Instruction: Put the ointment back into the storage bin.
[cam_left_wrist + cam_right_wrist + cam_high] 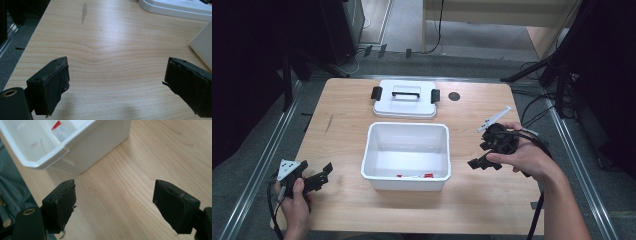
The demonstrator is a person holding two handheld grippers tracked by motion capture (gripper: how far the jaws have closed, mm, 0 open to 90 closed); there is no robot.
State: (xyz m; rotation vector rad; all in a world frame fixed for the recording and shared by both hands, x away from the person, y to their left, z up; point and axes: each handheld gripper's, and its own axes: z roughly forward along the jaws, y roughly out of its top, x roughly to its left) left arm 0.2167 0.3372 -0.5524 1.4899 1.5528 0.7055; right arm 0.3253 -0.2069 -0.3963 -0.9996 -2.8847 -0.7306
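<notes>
A white plastic box (372,150) stands open in the middle of the wooden table, with a red and white item (414,176) lying against its near wall. That item (59,131) also appears inside the box (95,142) in the right gripper view. The box's white lid (404,100) with black clasps lies flat behind it. My right gripper (482,162) hovers just right of the box, jaws wide open over bare wood, nothing between them (113,205). My left gripper (319,177) rests at the table's front left, open and empty (116,82).
The wooden table (472,200) has a small dark round hole (454,96) at its back right and a grey smudge (328,123) on the left. Cables and dark stands crowd the floor beyond the far and right edges.
</notes>
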